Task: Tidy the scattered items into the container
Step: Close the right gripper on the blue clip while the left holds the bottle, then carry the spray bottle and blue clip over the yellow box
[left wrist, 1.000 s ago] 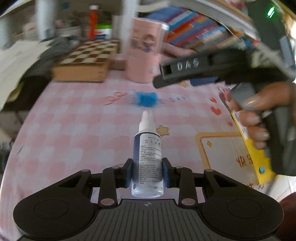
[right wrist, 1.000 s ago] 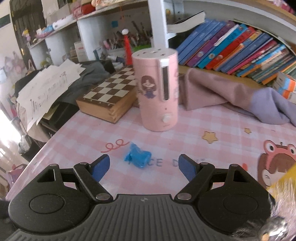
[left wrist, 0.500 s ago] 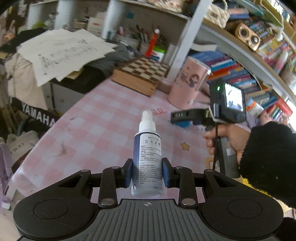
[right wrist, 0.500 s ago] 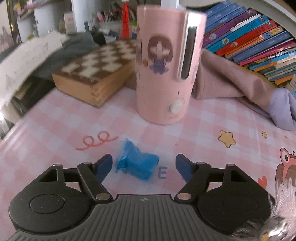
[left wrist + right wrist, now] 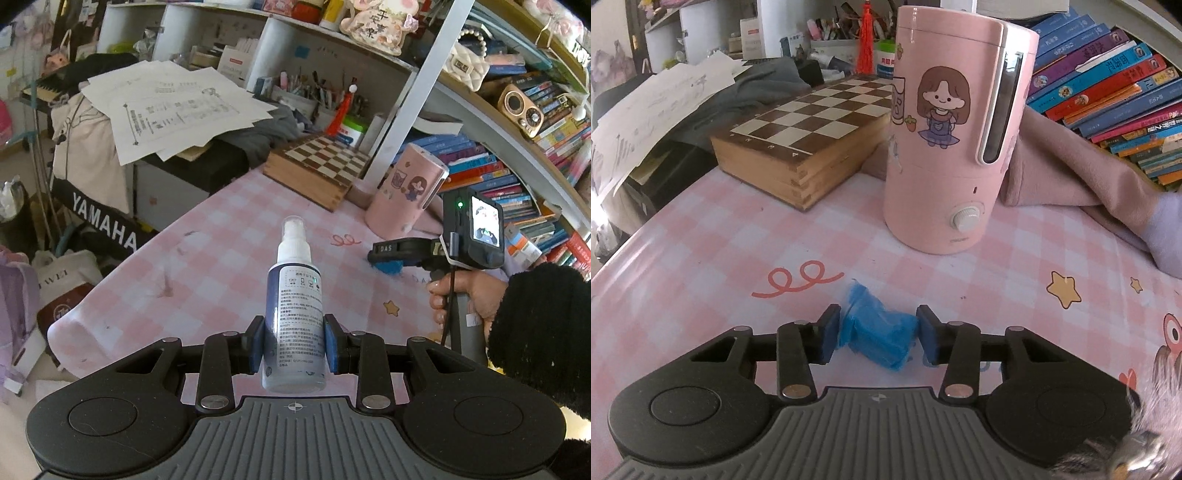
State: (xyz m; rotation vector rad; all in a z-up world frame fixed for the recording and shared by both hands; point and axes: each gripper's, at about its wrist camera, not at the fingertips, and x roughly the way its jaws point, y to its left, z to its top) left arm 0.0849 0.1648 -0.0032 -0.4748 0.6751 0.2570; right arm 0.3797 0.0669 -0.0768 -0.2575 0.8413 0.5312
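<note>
Desk: pink checked cover.
Pink humidifier: upright beside chessboard box.
Left tool: closed on spray bottle, held clear above desk.
Right tool: narrowed around blue plastic roll; pads at its ends, roll lying on desk.

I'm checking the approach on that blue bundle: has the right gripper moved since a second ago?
Yes. The right gripper has advanced toward the pink canister, which looms larger, and its pads now flank the blue bundle that earlier lay ahead.
</note>
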